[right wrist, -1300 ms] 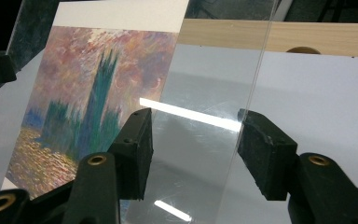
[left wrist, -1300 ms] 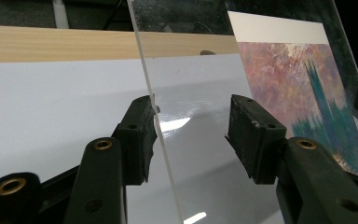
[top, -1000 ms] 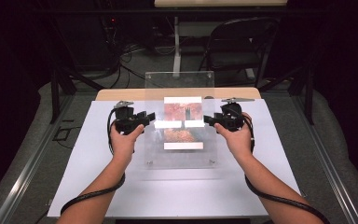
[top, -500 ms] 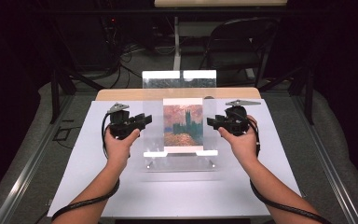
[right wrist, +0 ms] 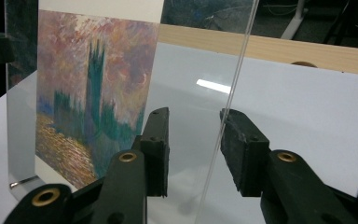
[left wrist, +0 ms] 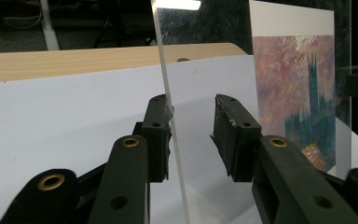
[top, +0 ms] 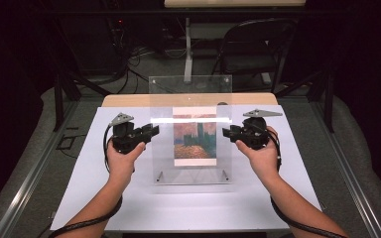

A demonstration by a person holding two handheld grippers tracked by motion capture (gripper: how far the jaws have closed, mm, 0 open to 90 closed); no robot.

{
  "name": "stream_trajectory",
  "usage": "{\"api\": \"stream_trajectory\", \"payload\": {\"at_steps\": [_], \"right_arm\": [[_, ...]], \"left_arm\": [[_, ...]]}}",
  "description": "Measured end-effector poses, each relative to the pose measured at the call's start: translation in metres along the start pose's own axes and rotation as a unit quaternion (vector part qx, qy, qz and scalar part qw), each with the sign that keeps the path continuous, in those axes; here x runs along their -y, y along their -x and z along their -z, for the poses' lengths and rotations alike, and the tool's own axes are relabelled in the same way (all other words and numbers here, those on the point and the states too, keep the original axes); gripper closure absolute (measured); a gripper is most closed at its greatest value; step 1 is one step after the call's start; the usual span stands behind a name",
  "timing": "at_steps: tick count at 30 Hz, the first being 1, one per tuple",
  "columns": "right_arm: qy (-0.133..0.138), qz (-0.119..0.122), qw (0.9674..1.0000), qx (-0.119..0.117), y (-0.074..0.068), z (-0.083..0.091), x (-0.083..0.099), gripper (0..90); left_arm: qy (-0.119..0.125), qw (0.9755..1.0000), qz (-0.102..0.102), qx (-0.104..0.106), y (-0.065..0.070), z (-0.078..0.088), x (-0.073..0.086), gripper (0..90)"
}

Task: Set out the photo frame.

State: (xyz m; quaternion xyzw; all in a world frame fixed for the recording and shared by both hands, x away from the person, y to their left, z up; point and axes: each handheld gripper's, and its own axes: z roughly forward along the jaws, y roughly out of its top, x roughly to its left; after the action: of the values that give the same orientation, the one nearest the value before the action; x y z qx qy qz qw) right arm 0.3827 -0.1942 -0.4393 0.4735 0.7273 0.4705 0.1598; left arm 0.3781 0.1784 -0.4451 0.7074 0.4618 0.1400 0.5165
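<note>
the clear acrylic frame stands upright on the white table, long axis vertical, picture facing the person; left gripper and right gripper jaws, just closing, straddle its side edges without pinching

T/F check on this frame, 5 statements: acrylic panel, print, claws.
1. The clear acrylic frame panel stands upright on the white table cover. True.
2. The panel edge runs between the jaws of the left claw. True; one pad touches it, the other stands off.
3. The painted print of a blue-green tower lies flat on the table. False; it stands upright with the panel.
4. The right claw holds a pen. False; only the panel edge sits between its jaws.
5. A dark chair stands beyond the table. True.
</note>
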Motion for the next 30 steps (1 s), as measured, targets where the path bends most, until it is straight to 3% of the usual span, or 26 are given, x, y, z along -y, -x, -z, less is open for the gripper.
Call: {"api": "stream_trajectory", "payload": {"at_steps": [6, 11, 16, 22, 30], "right_arm": [[0.009, 0.02, 0.9997, -0.006, -0.005, 0.013, 0.007, 65.5], [0.022, 0.026, 0.9993, -0.016, -0.01, 0.024, 0.015, 68.1], [0.034, 0.048, 0.9983, -0.003, -0.018, 0.032, 0.024, 67.8], [0.054, 0.07, 0.9961, -0.003, -0.026, 0.043, 0.037, 68.0], [0.067, 0.054, 0.996, -0.026, -0.03, 0.054, 0.054, 66.9]], "left_arm": [[0.005, 0.9998, -0.019, 0.007, 0.006, 0.012, 0.005, 68.7], [0.015, 0.9996, -0.021, 0.014, 0.011, 0.023, 0.012, 70.9], [0.022, 0.9991, -0.032, 0.013, 0.017, 0.03, 0.018, 70.9], [0.03, 0.9981, -0.03, 0.046, 0.02, 0.042, 0.033, 70.8], [0.037, 0.9965, -0.051, 0.054, 0.029, 0.049, 0.049, 65.3]]}}
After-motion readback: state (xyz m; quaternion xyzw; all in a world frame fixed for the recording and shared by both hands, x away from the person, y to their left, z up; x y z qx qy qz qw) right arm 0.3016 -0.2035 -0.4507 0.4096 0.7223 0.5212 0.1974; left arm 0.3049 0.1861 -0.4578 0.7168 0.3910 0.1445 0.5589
